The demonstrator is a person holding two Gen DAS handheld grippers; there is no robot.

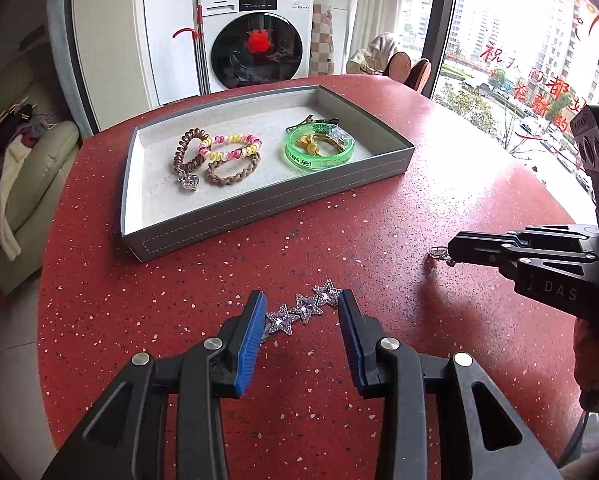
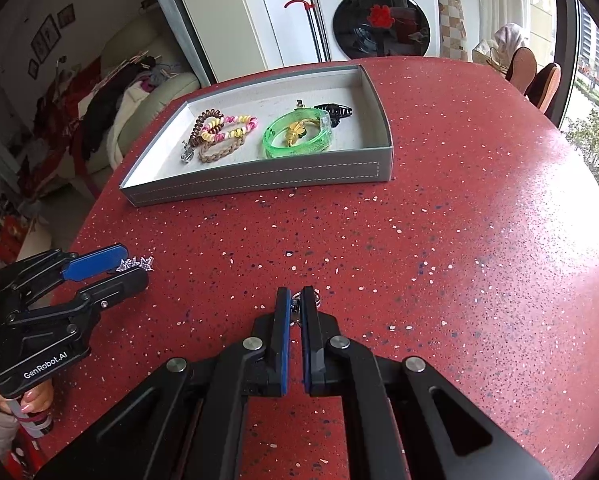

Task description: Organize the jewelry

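A grey tray (image 1: 259, 204) (image 2: 259, 182) on the red table holds coiled hair ties (image 1: 215, 152), a braided band (image 1: 231, 172), a green bangle (image 1: 319, 148) (image 2: 295, 136) and a black claw clip (image 2: 335, 112). A silver star hair clip (image 1: 303, 308) (image 2: 137, 264) lies on the table between the fingers of my open left gripper (image 1: 302, 304) (image 2: 127, 262). My right gripper (image 2: 296, 300) (image 1: 451, 250) is shut on a small silver ring-like piece (image 2: 297, 300) (image 1: 439, 254) at the table surface.
The red speckled round table (image 1: 419, 184) (image 2: 459, 220) extends to the right of the tray. A washing machine (image 1: 255, 32), a sofa (image 1: 19, 184) and chairs (image 1: 411, 68) stand beyond the table's edge.
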